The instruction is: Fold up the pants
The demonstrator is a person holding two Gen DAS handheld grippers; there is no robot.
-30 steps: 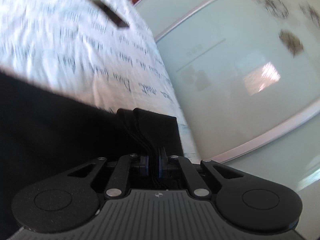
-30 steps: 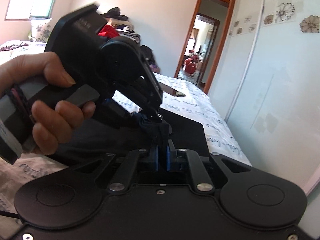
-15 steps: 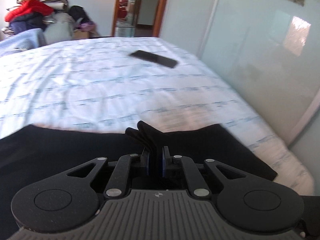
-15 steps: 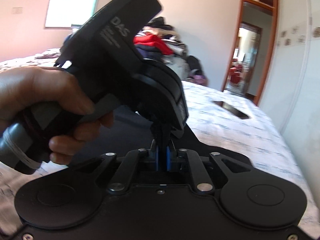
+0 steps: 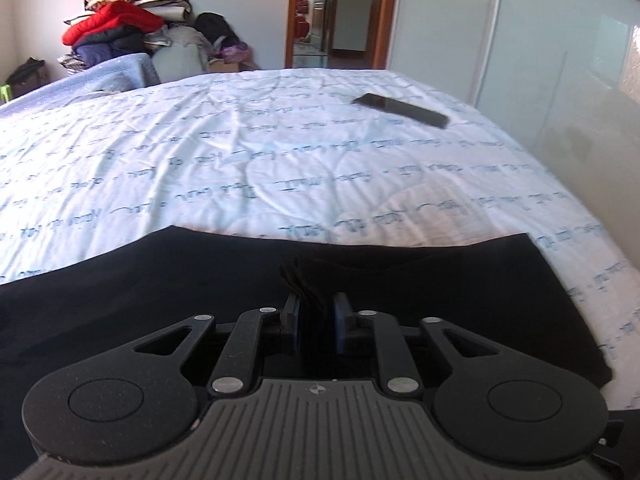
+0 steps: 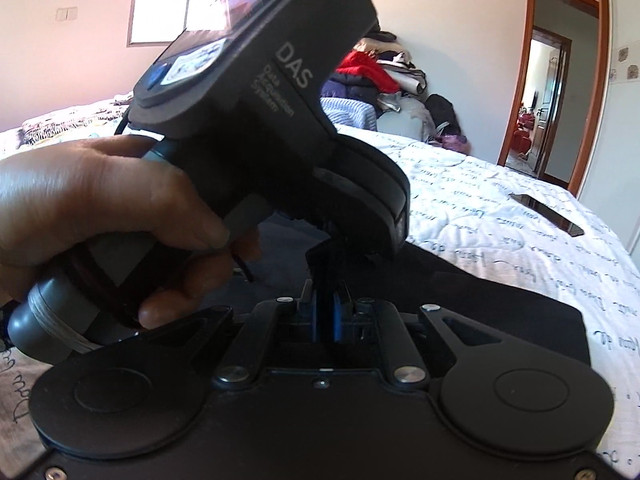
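Black pants [image 5: 120,312] pinched in both claws [image 5: 314,320] [image 6: 325,316].

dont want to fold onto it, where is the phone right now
The phone lies on the bedspread toward the far right, well beyond the pants, near the wardrobe; the right view shows it there too.

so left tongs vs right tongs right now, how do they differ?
Left tongs pinch a thick bunch of the black pants, blue pads visibly apart; right tongs hold a thinner bunch, pads closer together. The left view is open over the bed to a phone; the right view is largely blocked by the left tool and the hand gripping it. Shared: both shut on the same pants, close together.
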